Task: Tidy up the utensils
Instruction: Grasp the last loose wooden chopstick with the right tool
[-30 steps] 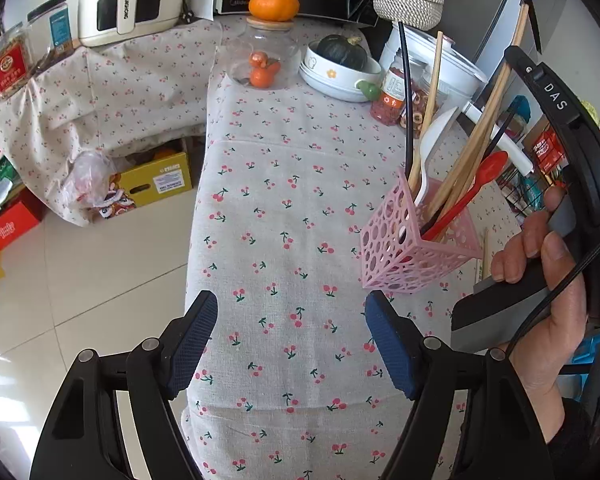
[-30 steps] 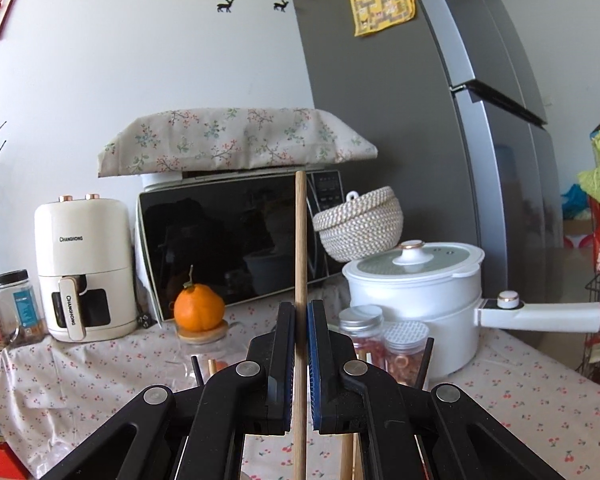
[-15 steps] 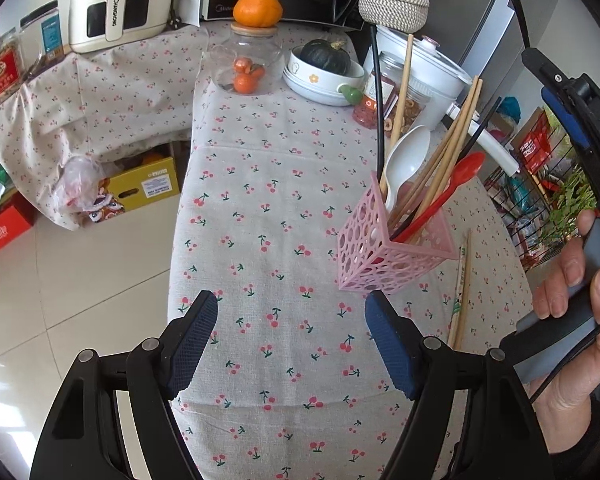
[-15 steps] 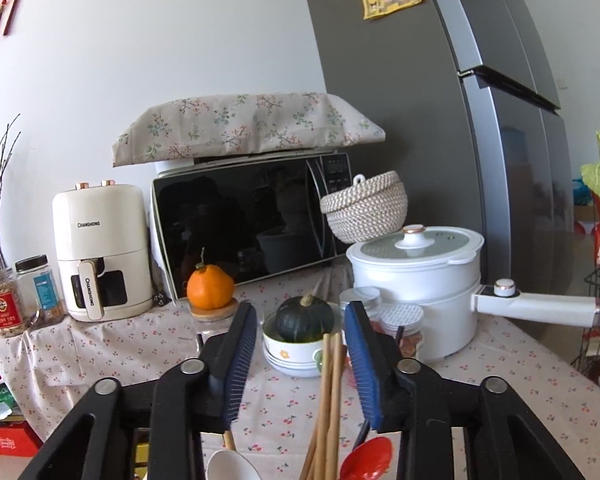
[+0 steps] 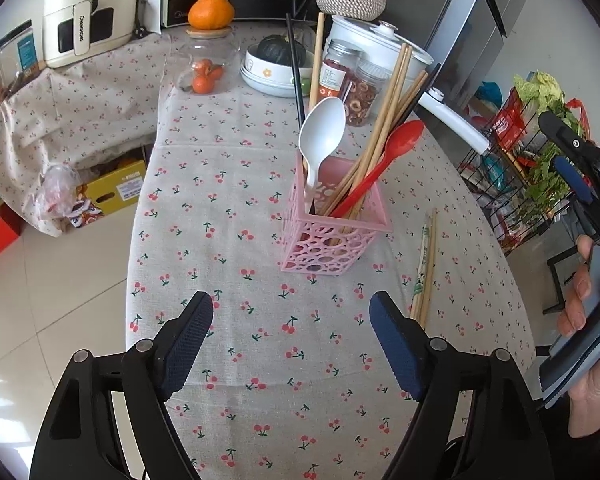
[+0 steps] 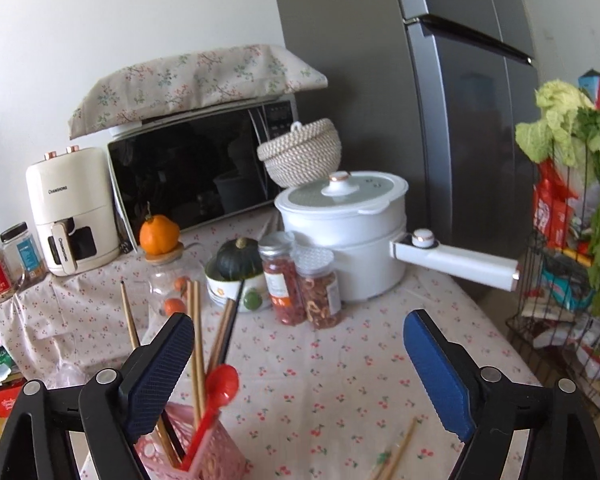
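Observation:
A pink perforated utensil holder [image 5: 332, 232] stands mid-table, holding a white spoon [image 5: 322, 136], a red spoon [image 5: 392, 156], several wooden chopsticks [image 5: 384, 128] and a black one. A pair of chopsticks [image 5: 424, 268] lies flat on the cloth right of the holder. My left gripper [image 5: 292, 344] is open and empty, low over the near table. My right gripper [image 6: 300, 372] is open and empty, above and right of the holder [image 6: 204, 456]; it also shows at the right edge of the left wrist view [image 5: 580, 176]. The loose chopsticks [image 6: 396, 452] lie below it.
A cherry-print cloth [image 5: 236, 184] covers the table. At the back stand a white pot with a long handle [image 6: 340, 232], two spice jars [image 6: 300, 284], a bowl with a squash [image 6: 236, 276], a glass jar, a microwave and an air fryer. A wire rack [image 6: 568, 280] stands to the right.
My right gripper opened, let a wooden chopstick go into the holder, and moved off to the right. My left gripper stayed open while its view shifted over the table.

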Motion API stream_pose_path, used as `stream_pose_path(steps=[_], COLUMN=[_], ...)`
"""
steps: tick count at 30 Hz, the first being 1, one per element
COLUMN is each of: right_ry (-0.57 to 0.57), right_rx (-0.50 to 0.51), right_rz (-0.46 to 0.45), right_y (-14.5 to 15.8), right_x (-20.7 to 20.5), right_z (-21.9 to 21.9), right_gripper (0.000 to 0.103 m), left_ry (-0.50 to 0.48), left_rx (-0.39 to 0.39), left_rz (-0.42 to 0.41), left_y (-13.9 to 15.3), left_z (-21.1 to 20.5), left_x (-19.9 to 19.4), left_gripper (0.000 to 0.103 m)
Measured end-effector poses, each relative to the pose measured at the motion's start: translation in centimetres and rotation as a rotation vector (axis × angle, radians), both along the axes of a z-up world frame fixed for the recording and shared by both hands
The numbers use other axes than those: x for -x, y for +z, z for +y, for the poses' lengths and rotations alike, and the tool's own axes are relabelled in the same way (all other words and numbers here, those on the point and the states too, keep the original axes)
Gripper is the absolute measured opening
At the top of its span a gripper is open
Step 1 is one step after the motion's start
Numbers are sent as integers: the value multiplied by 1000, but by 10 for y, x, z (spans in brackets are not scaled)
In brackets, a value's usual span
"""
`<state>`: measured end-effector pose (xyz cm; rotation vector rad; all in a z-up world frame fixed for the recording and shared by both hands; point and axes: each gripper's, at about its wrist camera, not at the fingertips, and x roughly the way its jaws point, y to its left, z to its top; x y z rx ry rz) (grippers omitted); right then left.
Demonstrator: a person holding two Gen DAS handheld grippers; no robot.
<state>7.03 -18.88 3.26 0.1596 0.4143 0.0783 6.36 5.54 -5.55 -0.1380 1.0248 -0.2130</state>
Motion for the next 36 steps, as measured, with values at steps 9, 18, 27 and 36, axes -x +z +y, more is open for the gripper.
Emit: stream_pose_path(steps=[9, 18, 27, 36], right_ry=[-61, -54, -24, -14], right_rx=[-46, -56, -43, -87], right_rz=[265, 553, 724, 823], right_y=[-36, -79, -121, -157], right_x=[-13, -42, -62, -89], right_z=[-52, -86, -101, -99], right_gripper=[93, 93, 93, 90], left_ry=[-56, -100, -138, -157], left_rx=[-61, -101, -69, -29], left_rz=[44, 92, 99, 105], left_y=[-16, -37, -48, -52], left_z=[-43, -77, -88, -84], left_x=[-1, -13, -21, -26], left_gripper=[84, 84, 84, 84])
